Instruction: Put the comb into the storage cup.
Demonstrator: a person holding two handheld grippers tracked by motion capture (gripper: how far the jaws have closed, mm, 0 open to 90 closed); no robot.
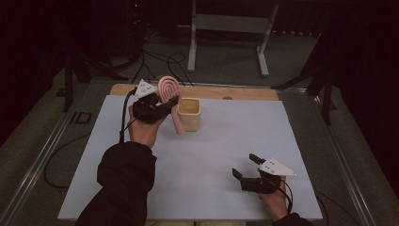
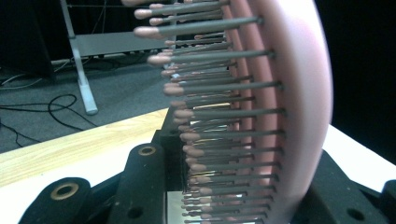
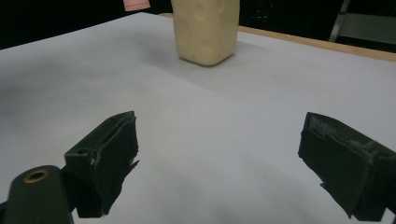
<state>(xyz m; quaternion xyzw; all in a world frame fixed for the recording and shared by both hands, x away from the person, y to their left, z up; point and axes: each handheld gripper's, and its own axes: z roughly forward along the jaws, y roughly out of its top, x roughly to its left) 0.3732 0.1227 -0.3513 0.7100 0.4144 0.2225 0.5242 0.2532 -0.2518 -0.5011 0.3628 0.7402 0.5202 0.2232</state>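
- Pink hairbrush [image 1: 168,89] is sitting clamped in the left gripper [image 1: 162,104], above centre-left of the high view, its handle slanting down to the right and ending just beside the cup.
- Black jaws are pressing on the brush head in the left gripper view, where the hairbrush [image 2: 299,93] is standing on edge, bristles pointing toward the left of the frame.
- Cream square cup [image 1: 189,113] is standing upright on the white table sheet [image 1: 226,155], just right of the brush; whether handle and cup are touching is hard to tell.
- Right gripper [image 1: 249,167] is resting at lower right, jaws spread apart with nothing between them.
- Cup [image 3: 205,28] is appearing at the top centre of the right gripper view, well apart from that gripper.
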